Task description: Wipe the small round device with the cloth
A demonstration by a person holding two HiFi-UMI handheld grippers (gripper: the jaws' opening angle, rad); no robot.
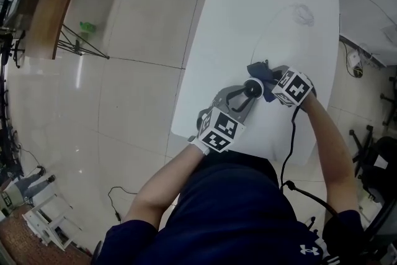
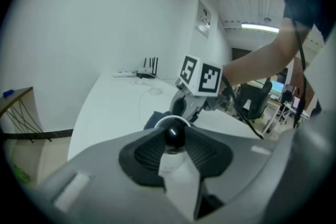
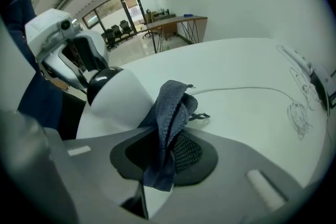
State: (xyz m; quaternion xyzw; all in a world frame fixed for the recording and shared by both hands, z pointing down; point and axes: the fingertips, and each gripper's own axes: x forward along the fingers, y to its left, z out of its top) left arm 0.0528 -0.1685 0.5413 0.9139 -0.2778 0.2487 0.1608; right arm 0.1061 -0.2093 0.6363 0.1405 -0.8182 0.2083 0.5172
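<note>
1. The left claw (image 2: pixel 174 145) is clenched on the small round device (image 1: pixel 252 89), with its ribbed pads on either side of the body. This grip probably steadies the device so that wiping will not push it around.
2. In the head view the left claw reaches in from about 7 o'clock of the device. That leaves the dark face clear on the far side.
3. The right claw (image 3: pixel 167 152) is clamped on the cloth (image 3: pixel 173 105). A folded bunch stands out beyond its tips, giving a soft pad to rub with, and a short tail hangs back between the pads.
4. In the head view the cloth lies at about 1 o'clock of the device, close against it. The right claw sits at 3 o'clock. I cannot tell whether cloth and device actually touch.
5. The device is over the near end of the white table (image 1: pixel 248 3). No view shows whether it rests on the top or is held just above it.
6. The device has a smooth white rounded body. It is topped by a glossy black dome with a thin white rim, and a small highlight shows on the dome. No dirt can be made out.
</note>
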